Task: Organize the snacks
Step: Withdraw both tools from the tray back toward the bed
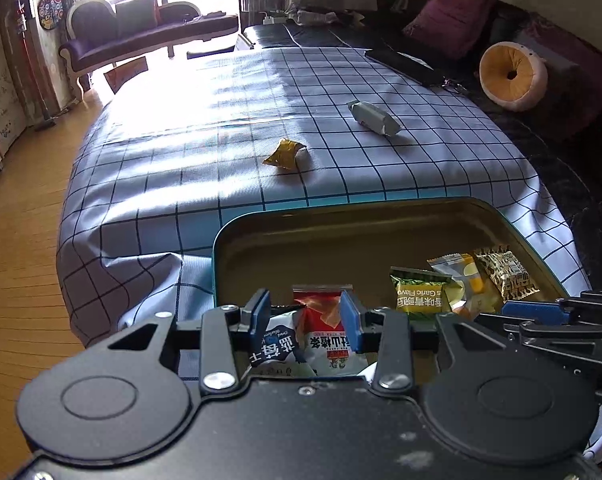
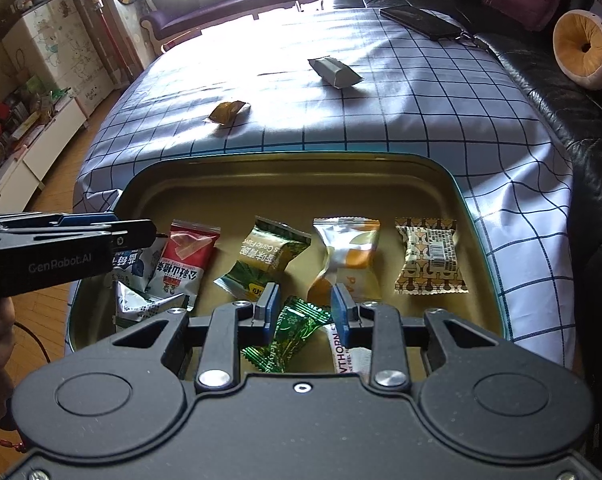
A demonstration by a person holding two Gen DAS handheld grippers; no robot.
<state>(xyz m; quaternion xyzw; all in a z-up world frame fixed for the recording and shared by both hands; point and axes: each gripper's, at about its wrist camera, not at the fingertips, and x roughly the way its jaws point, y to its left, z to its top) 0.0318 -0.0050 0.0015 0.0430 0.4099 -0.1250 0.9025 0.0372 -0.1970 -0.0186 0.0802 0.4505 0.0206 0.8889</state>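
Both hand-held grippers (image 2: 305, 308) half-open, holding nothing — over tin (image 2: 285, 160) of snack packets (image 2: 431, 256).

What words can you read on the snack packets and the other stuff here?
"GenRobot.AI" on the side of the left gripper.
"s Garlic Flav", cut off, upside down on the green packet.
"VTHORN", cut off, on the white packet under the right gripper.
"PA", cut off, on the orange and white packet.
Chinese characters on the red packet and blue and white packet; barcode packet too small to read.
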